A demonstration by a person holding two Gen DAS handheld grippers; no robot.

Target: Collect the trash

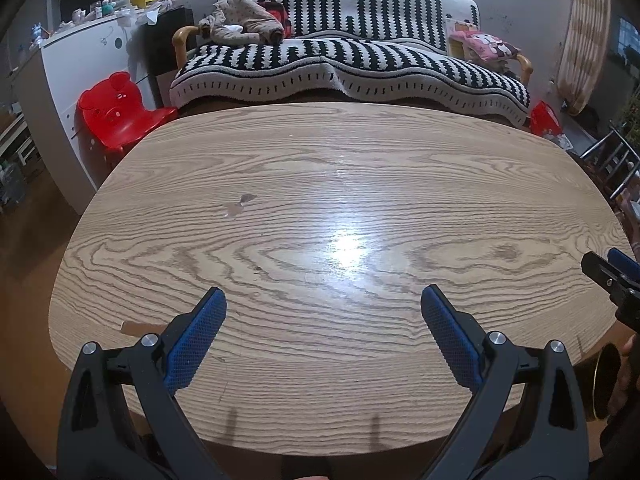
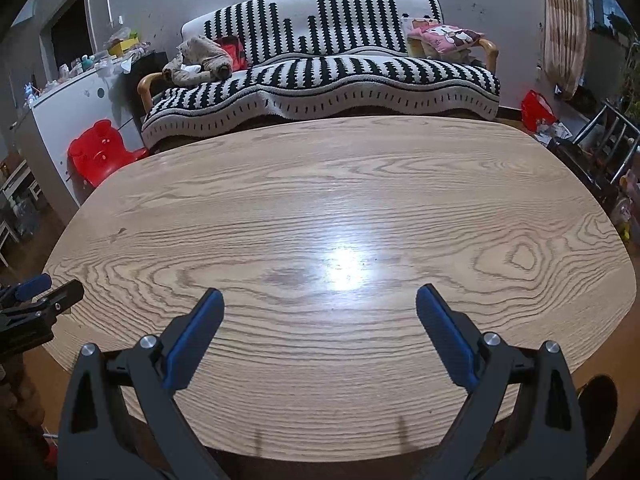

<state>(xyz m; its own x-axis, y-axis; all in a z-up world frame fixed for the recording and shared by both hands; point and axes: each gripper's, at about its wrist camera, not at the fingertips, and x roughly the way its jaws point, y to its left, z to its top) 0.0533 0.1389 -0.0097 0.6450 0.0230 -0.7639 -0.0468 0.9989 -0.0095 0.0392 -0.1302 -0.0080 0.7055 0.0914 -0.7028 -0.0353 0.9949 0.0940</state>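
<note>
Left wrist view: left claw (image 1: pixel 323 300) hangs over the near edge of the wooden worktop (image 1: pixel 360 184), fingers spread wide, nothing between them. Worktop almost bare. One small tan scrap (image 1: pixel 138 327) lies flat near the left edge, just beside the left finger; whether it is paper or card cannot be told. One pale smear or stain (image 1: pixel 240 204) sits toward the left middle, not loose trash by the look of it. Tip of the right claw (image 1: pixel 612 272) shows at the right border. A dark round opening with a gold rim (image 1: pixel 604 380), possibly a bin, sits below the worktop's near right corner; contents hidden.

Right wrist view: right claw (image 2: pixel 320 300) also wide open and empty, over the near edge. No trash visible on the worktop from here; a few dark specks near the glare only. The scrap is not made out in this view. Same round opening at lower right.

Count: two claws, both empty; one scrap; one possible bin; one striped sofa (image 1: pixel 348 68) beyond; one red child's chair (image 1: pixel 120 112) at the left.

Judgement: collection looks nearly finished. The single scrap seems to be what remains, and it lies nearest the left claw.
</note>
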